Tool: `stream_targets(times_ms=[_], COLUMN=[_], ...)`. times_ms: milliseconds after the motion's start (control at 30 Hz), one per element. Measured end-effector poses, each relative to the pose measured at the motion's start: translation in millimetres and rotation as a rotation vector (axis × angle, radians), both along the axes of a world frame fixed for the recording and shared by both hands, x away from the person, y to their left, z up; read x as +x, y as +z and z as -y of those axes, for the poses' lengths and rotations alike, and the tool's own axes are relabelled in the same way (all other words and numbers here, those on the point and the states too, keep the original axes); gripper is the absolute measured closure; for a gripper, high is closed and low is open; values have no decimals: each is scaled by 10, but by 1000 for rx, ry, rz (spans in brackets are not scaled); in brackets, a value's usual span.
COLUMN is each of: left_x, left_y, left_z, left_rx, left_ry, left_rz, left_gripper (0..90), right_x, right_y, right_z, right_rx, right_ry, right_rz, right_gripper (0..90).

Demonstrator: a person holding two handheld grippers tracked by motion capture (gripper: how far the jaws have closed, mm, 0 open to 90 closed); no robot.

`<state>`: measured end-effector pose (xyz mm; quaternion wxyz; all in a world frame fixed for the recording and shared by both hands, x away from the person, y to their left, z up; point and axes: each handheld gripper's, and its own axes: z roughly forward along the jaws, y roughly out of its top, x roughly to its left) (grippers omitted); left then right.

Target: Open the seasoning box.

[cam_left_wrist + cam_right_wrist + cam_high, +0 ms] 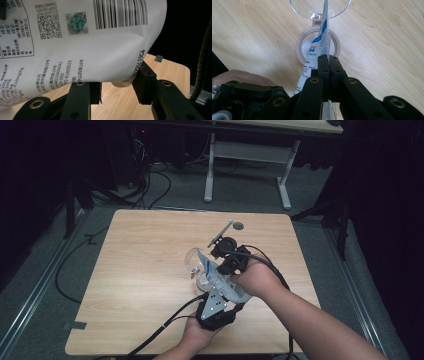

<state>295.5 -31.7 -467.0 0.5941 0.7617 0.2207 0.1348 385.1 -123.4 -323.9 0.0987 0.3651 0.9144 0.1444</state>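
A white pouch [218,276] with blue print and a barcode [117,12] hangs tilted over the wooden table [145,270]. My right gripper [328,58] is shut on the pouch's thin edge [322,40], seen edge-on. Under it stands a round white container [299,46] with its clear lid [337,10] flipped open. My left gripper [120,87] is open, and the pouch's lower edge sits at its jaw tips. In the high view the left gripper [215,306] is below the pouch and the right gripper [231,261] is above it, beside the clear container [194,264].
A dark round hole [238,226] marks the table's far side. A small grey tag [158,58] lies near a table corner. Beyond the table stand a white desk frame [209,175] and floor cables [150,185]. A hand [239,76] holds the other gripper.
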Motion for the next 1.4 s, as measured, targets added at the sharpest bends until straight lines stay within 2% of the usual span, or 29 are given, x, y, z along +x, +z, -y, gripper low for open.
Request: stream_targets(times_ms=[1400], left_x=[25], left_y=[23], left_z=[-2], left_rx=[-9], left_ry=[-1], left_rz=[-9], left_gripper=[623], right_x=[21], right_y=[10], right_z=[-27], right_rx=[-2], right_ry=[-2], right_rz=[2], right_gripper=[898])
